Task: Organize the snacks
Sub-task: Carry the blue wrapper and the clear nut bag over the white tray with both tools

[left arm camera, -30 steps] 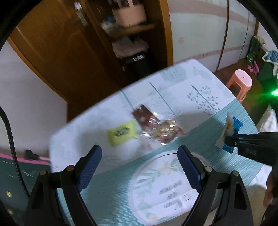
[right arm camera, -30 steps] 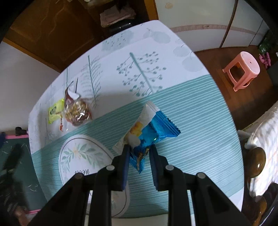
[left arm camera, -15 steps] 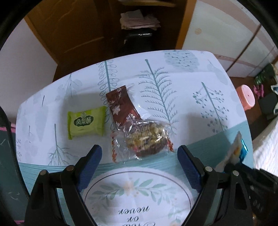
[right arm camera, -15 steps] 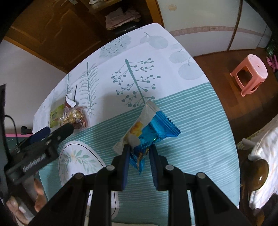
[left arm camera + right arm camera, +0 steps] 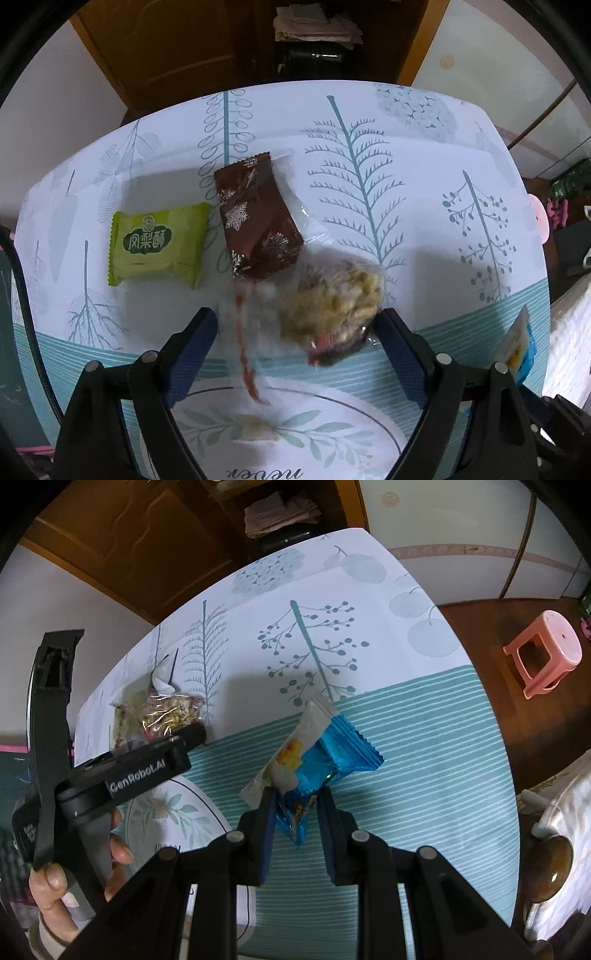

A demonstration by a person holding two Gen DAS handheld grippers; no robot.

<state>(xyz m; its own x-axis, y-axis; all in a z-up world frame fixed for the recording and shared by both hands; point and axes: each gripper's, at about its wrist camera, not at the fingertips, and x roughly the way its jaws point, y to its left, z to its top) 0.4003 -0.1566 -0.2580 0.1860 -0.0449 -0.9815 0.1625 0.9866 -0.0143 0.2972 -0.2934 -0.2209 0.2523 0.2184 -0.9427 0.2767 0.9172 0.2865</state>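
On the table (image 5: 424, 155), a green snack pack (image 5: 157, 244) lies leftmost beside a brown packet (image 5: 256, 221), the left gripper (image 5: 297, 332) closes its wide jaws around the clear nut bag (image 5: 332, 302), and rightmost the right gripper (image 5: 297, 803) pinches a blue packet (image 5: 332, 753).

A: Left gripper (image 5: 295, 332)?
B: Dropped low over the table, jaws closing; clear nut packet (image 5: 328, 310) now between its fingers (image 5: 397, 341), blurred.
A: Packet gripped?
B: Can't tell, right finger just beside it.
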